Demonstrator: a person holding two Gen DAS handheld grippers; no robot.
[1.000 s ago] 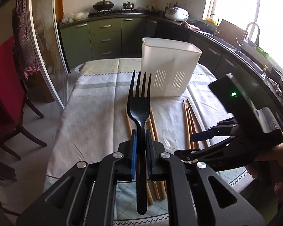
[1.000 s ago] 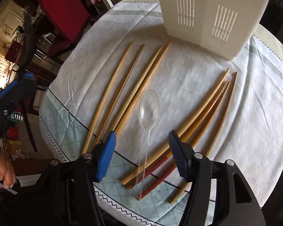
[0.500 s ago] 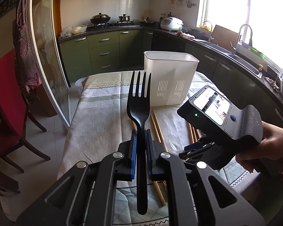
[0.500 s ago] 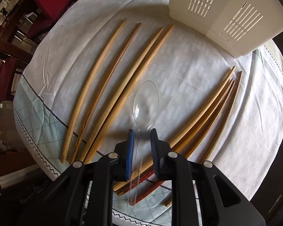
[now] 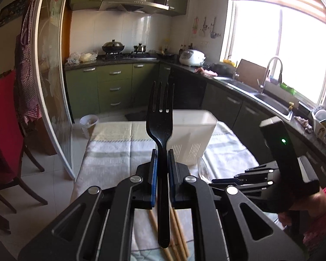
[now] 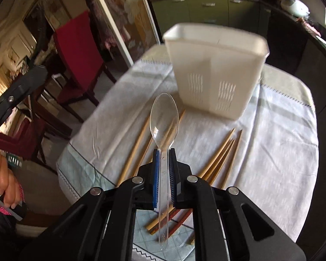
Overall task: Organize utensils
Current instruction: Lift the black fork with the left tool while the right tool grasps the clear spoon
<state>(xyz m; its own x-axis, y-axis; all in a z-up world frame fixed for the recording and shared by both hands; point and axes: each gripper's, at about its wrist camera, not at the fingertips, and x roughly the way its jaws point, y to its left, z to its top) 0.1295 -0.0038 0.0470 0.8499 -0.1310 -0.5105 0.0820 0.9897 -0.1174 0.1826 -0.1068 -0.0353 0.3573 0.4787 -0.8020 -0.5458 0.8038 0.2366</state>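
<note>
My left gripper [image 5: 162, 154] is shut on a black plastic fork [image 5: 160, 117], tines up, held above the table. My right gripper [image 6: 163, 154] is shut on a clear plastic spoon [image 6: 163, 117], bowl forward, lifted off the cloth; the spoon bowl also shows in the left wrist view [image 5: 203, 169]. The white slotted utensil holder [image 6: 215, 69] stands upright at the far end of the table, ahead of both grippers, and shows in the left wrist view [image 5: 193, 134] too. Several wooden chopsticks [image 6: 221, 154] lie on the cloth below.
The table carries a white cloth [image 6: 271, 152] with a patterned near edge. A red chair [image 6: 80, 43] stands to the left of the table. Kitchen counters and a sink [image 5: 271, 102] run along the right. The right gripper's body [image 5: 280, 158] is close beside my left one.
My right gripper closed on the clear spoon and lifted it off the cloth, tilting up toward the holder. My left gripper rose with the fork and tilted up.
</note>
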